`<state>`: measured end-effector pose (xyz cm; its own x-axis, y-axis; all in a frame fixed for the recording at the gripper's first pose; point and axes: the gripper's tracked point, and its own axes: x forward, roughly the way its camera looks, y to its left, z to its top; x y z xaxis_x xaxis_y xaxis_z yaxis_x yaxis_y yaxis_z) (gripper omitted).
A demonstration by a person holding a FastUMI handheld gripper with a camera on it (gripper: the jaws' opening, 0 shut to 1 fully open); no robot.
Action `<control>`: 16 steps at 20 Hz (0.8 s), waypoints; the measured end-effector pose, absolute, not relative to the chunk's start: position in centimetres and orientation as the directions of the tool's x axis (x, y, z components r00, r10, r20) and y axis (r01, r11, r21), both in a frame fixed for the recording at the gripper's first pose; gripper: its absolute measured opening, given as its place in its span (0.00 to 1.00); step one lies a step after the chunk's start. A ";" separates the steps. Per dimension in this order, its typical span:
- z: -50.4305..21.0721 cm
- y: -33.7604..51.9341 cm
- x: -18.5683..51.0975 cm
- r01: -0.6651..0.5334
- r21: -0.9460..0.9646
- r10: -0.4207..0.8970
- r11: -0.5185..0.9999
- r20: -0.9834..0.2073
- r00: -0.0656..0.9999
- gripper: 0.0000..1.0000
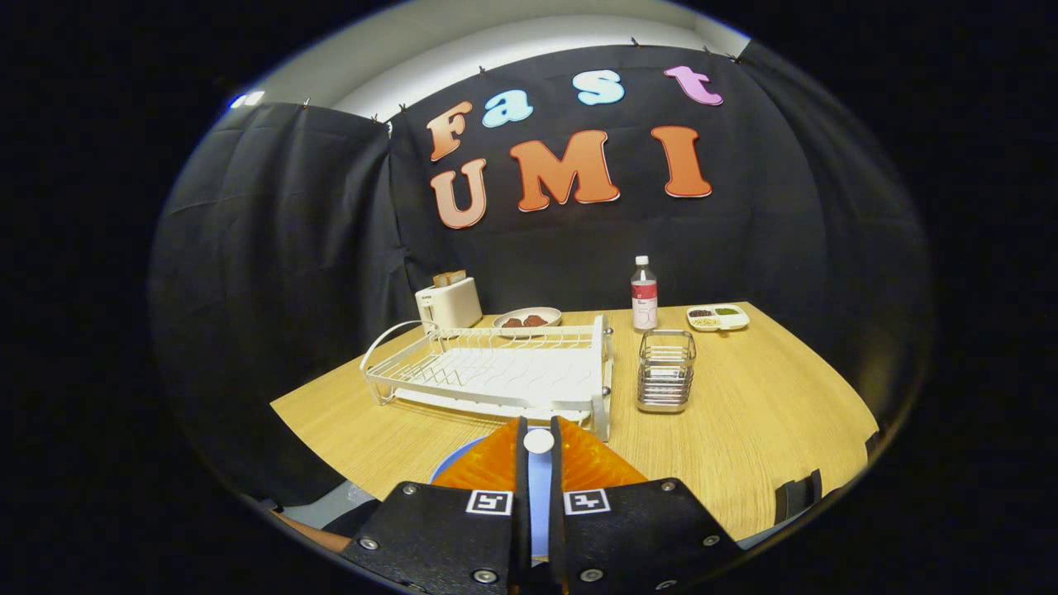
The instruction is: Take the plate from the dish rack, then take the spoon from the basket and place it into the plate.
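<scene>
Hand-held gripper low over the near edge of the bench, orange fingers drawn close together on a thin blue-and-white piece with a white round tip, probably the spoon, standing upright between them. Just under the fingers, a sliver of one blue plate, mostly hidden by them.

Light wood-grain bench, black cloth booth wall behind and to both sides, a pale ceiling strip above.

Just beyond the fingers, one white wire dish rack, slots bare. Right of the rack and apart from it, one metal wire basket; contents hard to make out. Farther back: one white toaster with toast in its slots, one pale plate of brown pieces, one clear bottle with a red label, one white divided tray holding small foods too tiny to identify.
</scene>
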<state>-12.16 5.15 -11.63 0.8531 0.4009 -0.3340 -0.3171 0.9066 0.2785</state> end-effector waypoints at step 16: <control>-15.6 4.4 -13.8 -0.350 0.302 0.441 0.886 -0.325 0.836 0.16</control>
<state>-13.85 4.39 -15.56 0.8365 0.4413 -0.3249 -0.3502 0.8865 0.3024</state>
